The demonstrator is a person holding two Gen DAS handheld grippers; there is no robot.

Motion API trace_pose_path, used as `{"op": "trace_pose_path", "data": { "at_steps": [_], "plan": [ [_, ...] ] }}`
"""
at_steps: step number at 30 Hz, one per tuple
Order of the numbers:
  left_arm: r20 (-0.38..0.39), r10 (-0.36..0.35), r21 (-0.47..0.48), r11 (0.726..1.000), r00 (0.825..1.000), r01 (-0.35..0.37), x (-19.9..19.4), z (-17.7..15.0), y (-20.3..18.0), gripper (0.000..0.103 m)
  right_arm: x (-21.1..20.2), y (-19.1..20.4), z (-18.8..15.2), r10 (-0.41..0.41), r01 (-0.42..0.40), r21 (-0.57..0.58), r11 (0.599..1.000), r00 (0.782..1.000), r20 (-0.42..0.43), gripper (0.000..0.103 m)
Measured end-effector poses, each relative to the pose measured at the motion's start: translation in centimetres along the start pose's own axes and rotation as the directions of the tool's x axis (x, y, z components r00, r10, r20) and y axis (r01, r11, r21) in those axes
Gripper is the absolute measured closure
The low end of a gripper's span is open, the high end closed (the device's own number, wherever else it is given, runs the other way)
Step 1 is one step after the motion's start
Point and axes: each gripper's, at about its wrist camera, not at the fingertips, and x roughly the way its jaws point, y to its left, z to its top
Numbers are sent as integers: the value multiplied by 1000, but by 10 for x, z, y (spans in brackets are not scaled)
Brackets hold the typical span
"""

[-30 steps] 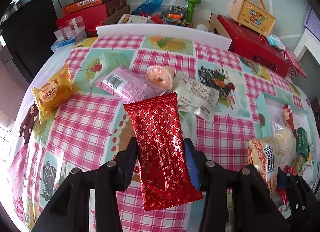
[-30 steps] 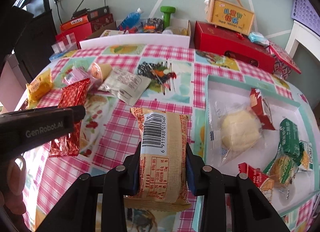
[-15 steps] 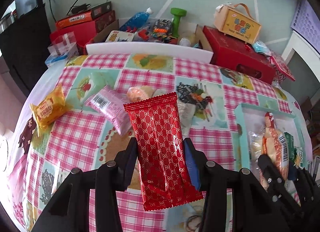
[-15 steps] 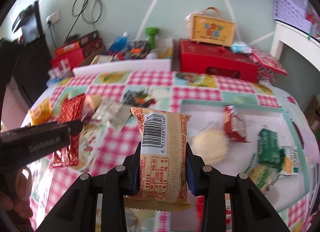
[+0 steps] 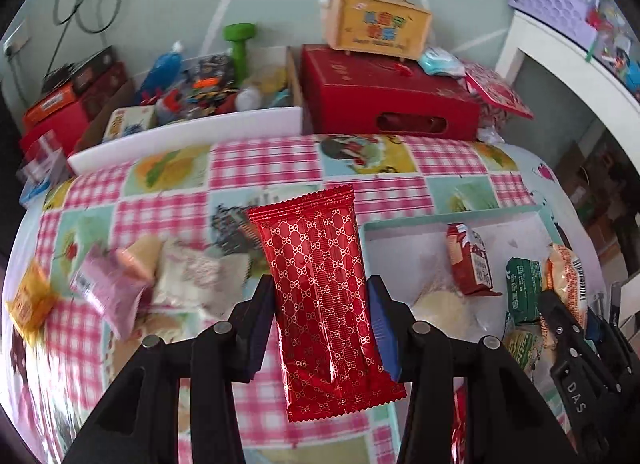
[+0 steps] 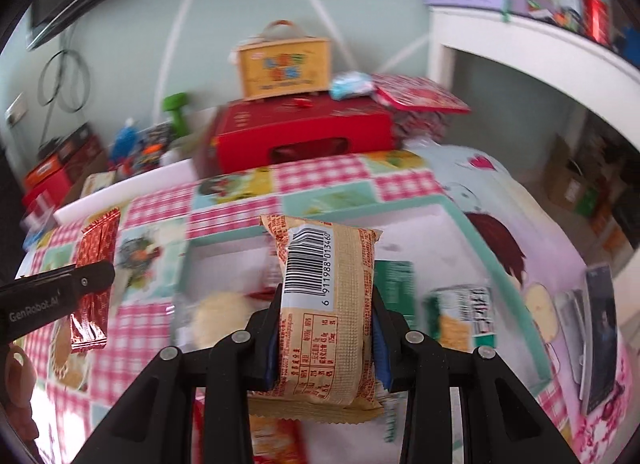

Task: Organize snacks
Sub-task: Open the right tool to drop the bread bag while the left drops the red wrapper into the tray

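Note:
My left gripper point(image 5: 320, 296) is shut on a shiny red patterned snack packet point(image 5: 320, 296), held upright above the checked tablecloth, just left of the teal-rimmed white tray point(image 5: 404, 223). My right gripper point(image 6: 326, 316) is shut on a tan barcode snack pack point(image 6: 326, 304) above that tray point(image 6: 468, 219). In the tray lie a red packet point(image 5: 470, 264), a green packet point(image 5: 522, 288) and a pale round bun in clear wrap point(image 5: 440, 304). The right gripper with its tan pack point(image 5: 568, 284) shows at the right edge of the left wrist view. The red packet point(image 6: 94, 264) also appears at the left of the right wrist view.
Loose snacks lie on the cloth at left: a yellow pack point(image 5: 30, 304), a pink pack point(image 5: 108, 296), a white pack point(image 5: 196, 276). Behind the table stand a red box point(image 5: 388, 95), a yellow carry box point(image 5: 376, 23) and a cluttered white bin point(image 5: 184, 131). A phone point(image 6: 596, 324) lies right of the tray.
Both grippers have swung to the right with their packets, from over the cloth's middle toward the tray. The right one now hangs over the tray. Neither grip has changed.

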Motion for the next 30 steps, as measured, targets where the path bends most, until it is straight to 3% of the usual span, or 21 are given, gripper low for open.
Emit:
{"op": "trace_pose_path", "data": {
  "at_steps": [4, 10, 22, 30],
  "plan": [
    [-12, -5, 59, 998, 1000, 5, 21, 15, -23, 56, 7, -19, 1, -13, 14, 54, 998, 1000, -16, 65],
    [-19, 52, 130, 990, 998, -49, 44, 21, -42, 56, 12, -27, 1, -13, 15, 73, 997, 1000, -26, 65],
    [-79, -27, 172, 984, 996, 40, 56, 2, -77, 59, 24, -38, -2, -10, 18, 113, 993, 997, -72, 65],
    [-84, -29, 181, 983, 996, 44, 56, -4, -87, 58, 33, -42, -5, -8, 22, 127, 992, 994, -109, 64]
  ]
}}
